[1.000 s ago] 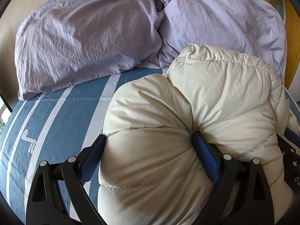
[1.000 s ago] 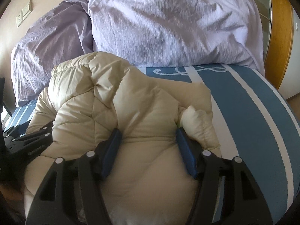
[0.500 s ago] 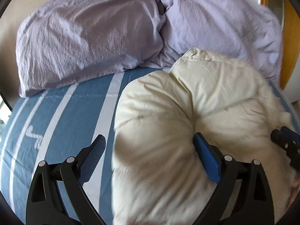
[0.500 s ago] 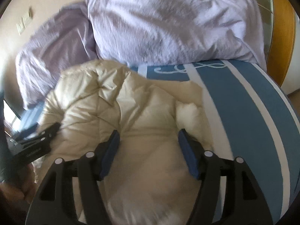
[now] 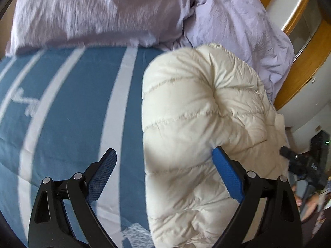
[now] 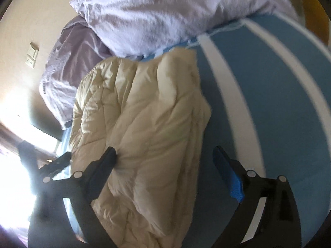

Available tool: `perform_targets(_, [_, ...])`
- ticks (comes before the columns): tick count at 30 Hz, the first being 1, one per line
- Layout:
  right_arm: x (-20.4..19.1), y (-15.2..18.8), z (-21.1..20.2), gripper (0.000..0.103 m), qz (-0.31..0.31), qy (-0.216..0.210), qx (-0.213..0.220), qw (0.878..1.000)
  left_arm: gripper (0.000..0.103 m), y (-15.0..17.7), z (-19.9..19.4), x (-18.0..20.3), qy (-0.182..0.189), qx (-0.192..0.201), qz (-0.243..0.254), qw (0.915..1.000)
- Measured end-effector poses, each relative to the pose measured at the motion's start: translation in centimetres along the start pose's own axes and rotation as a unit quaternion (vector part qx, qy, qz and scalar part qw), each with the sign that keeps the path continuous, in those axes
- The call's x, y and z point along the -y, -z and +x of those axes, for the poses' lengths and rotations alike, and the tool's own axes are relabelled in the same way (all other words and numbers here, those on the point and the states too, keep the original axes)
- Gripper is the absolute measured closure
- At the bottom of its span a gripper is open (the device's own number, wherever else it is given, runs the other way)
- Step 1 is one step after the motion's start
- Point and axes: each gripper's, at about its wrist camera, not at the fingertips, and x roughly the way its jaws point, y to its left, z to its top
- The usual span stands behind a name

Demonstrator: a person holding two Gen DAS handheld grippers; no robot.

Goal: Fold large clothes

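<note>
Cream puffer jacket [image 5: 198,124] lies bundled on the blue striped bed [image 5: 72,103], just below the lilac pillows [image 5: 99,14]. We see the left gripper [image 5: 164,165] spread wide, its right pad seemingly touching the jacket's quilting, the other pad over bare cover. Our right gripper [image 6: 165,161] is opening, jacket between its fingers; blur hides whether the left finger touches.
</note>
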Motion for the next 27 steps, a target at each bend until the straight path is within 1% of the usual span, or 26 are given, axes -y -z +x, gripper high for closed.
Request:
perform_targets(5, [-0.1, 0.1, 1.4, 0.008, 0.006, -0.027, -0.019, 0.999, 0.008, 0.2, 1.5, -0.1, 0.040, -0.025, -0.024, 0.9986])
perform_targets(8, [-0.1, -0.2, 2.1, 0.007, 0.009, -0.040, -0.028, 0.999, 0.008, 0.2, 2.3, -0.2, 0.067, -0.037, -0.043, 0.9961])
perform_targets(13, [0.3, -0.5, 3.2, 0.007, 0.021, -0.064, -0.033, 0.997, 0.010, 0.1, 3.7, -0.6, 0.124, -0.053, -0.078, 0.9878])
perform_targets(16, [0.5, -0.8, 3.5, 0.009, 0.023, -0.082, -0.028, 0.996, 0.014, 0.0, 4.2, -0.8, 0.146, -0.053, -0.088, 0.9840])
perform_targets(17, [0.5, -0.9, 3.7, 0.011, 0.023, -0.090, -0.029, 0.995, 0.017, 0.0, 4.3, -0.9, 0.151, -0.053, -0.091, 0.9829])
perform_targets(18, [0.6, -1.0, 3.9, 0.017, 0.026, -0.098, -0.030, 0.994, 0.020, -0.1, 4.3, -1.1, 0.161, -0.052, -0.098, 0.9807])
perform_targets(19, [0.8, -1.1, 4.1, 0.027, 0.032, -0.113, -0.030, 0.993, 0.022, -0.1, 4.3, -1.2, 0.167, -0.050, -0.101, 0.9794])
perform_targets(20, [1.0, -1.2, 4.1, 0.033, 0.036, -0.127, -0.030, 0.991, 0.026, -0.2, 4.2, -1.3, 0.172, -0.047, -0.104, 0.9784])
perform_targets(21, [1.1, -1.3, 4.2, 0.043, 0.041, -0.145, -0.028, 0.988, 0.030, -0.2, 4.2, -1.4, 0.176, -0.045, -0.106, 0.9777])
perform_targets(22, [1.1, -1.4, 4.3, 0.050, 0.045, -0.158, -0.026, 0.986, 0.033, -0.3, 4.0, -1.5, 0.180, -0.042, -0.105, 0.9771])
perform_targets(24, [0.8, -1.6, 4.5, 0.058, 0.040, -0.174, -0.021, 0.984, 0.040, -0.4, 3.6, -1.6, 0.186, -0.036, -0.104, 0.9764])
perform_targets(27, [-0.2, -2.0, 4.7, 0.065, 0.027, -0.177, -0.020, 0.984, 0.045, -0.8, 2.7, -2.1, 0.197, -0.023, -0.103, 0.9748])
